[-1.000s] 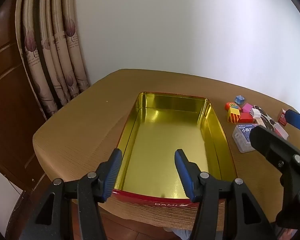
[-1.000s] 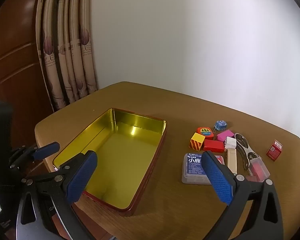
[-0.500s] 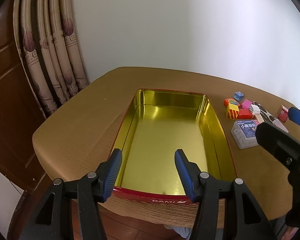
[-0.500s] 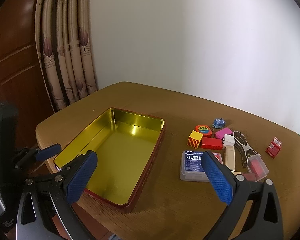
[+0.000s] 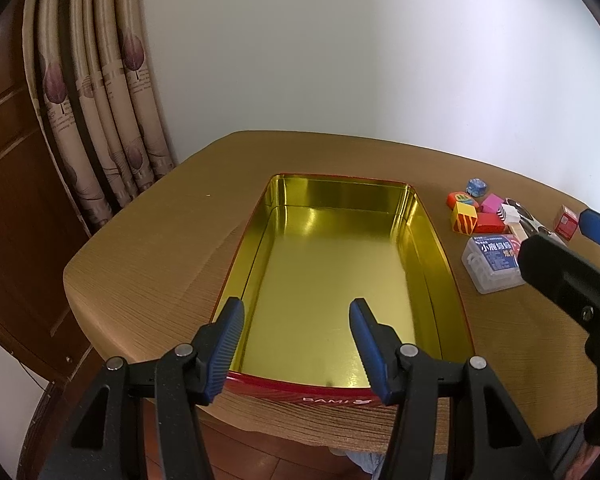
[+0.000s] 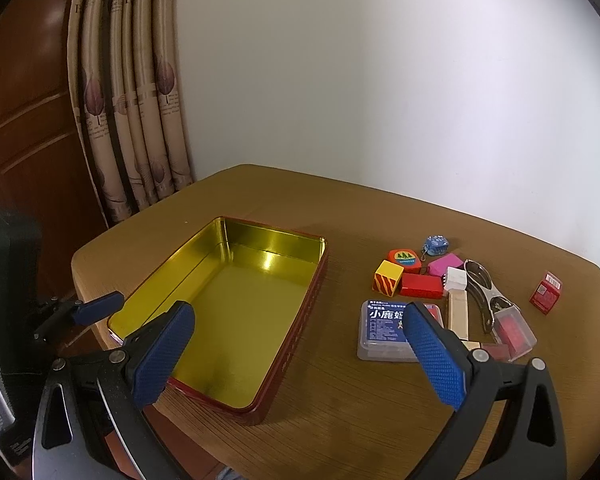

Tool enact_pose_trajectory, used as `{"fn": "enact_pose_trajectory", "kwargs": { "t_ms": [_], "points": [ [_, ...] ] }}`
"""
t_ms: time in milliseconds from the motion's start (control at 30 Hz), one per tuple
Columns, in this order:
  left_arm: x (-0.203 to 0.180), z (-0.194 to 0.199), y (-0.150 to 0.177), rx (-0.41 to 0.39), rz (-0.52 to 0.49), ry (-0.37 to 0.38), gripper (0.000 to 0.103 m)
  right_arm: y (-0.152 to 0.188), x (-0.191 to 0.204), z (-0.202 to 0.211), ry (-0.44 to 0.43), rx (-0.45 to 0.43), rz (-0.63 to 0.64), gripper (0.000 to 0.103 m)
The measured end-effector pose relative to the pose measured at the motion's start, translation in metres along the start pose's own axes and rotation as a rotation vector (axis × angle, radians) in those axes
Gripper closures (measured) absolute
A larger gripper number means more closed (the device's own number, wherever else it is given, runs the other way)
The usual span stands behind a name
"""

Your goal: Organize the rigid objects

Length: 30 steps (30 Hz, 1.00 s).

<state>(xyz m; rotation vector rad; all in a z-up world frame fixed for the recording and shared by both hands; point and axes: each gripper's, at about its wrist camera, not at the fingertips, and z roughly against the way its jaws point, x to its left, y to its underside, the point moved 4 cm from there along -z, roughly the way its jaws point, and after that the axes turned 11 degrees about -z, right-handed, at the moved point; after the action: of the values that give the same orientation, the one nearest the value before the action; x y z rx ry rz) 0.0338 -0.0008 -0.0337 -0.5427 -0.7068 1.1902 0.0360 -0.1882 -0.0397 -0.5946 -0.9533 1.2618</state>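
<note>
Table (image 6: 340, 420): tan wood grain, rounded corners; set against a white wall (image 6: 380, 80), patterned curtain (image 6: 132, 120) hanging at the far left corner.
Tin (image 6: 288, 356): open rectangular box, red outside, shiny gold inside; lying flat on the left half of the table; nothing inside.
Left gripper (image 5: 296, 340): jaws roughly half apart, blue pads clear of everything, nothing held; poised over the near short end of the tin.
Right gripper (image 6: 300, 356): jaws spread wide, nothing between the pads; hanging above the table between the tin and the small items — left finger over the tin's near corner, right finger over the clear case.
Clear case (image 6: 384, 332): flat plastic box with a blue printed label; nearest item to the tin, still apart from it.
Cluster beyond the case: yellow cube with red stripes (image 6: 388, 276); red block (image 6: 422, 285) touching it on the right; orange tape measure (image 6: 405, 259) just behind; pink block (image 6: 444, 264); white block (image 6: 456, 278); small blue charm (image 6: 436, 244) farthest back.
Right side of cluster: beige bar (image 6: 458, 314) lying lengthwise; metal clip (image 6: 482, 288) beside it; small clear box with red contents (image 6: 514, 330) at the clip's near end.
Small red carton (image 6: 546, 293): alone — well apart from the rest, near the right edge.
All small items: on the table to the right of the tin, none in it.
</note>
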Motion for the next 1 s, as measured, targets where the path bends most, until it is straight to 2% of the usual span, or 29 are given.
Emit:
{"fn": "enact_pose_trajectory", "kwargs": {
  "t_ms": [267, 467, 800, 1000],
  "points": [
    [-0.005, -0.001, 0.001, 0.006, -0.023, 0.002, 0.047, -0.001, -0.006, 0.004, 0.012, 0.000, -0.011, 0.000],
    [-0.011, 0.000, 0.001, 0.010, -0.044, 0.006, 0.047, -0.003, -0.025, 0.013, 0.035, -0.009, -0.036, 0.000],
    [-0.035, 0.005, 0.001, 0.004, -0.117, 0.026, 0.047, -0.005, -0.095, 0.027, 0.130, -0.012, -0.121, 0.000],
    [-0.056, 0.010, -0.005, 0.000, -0.172, 0.046, 0.047, -0.007, -0.152, 0.043, 0.230, -0.027, -0.170, 0.000]
  ]
}}
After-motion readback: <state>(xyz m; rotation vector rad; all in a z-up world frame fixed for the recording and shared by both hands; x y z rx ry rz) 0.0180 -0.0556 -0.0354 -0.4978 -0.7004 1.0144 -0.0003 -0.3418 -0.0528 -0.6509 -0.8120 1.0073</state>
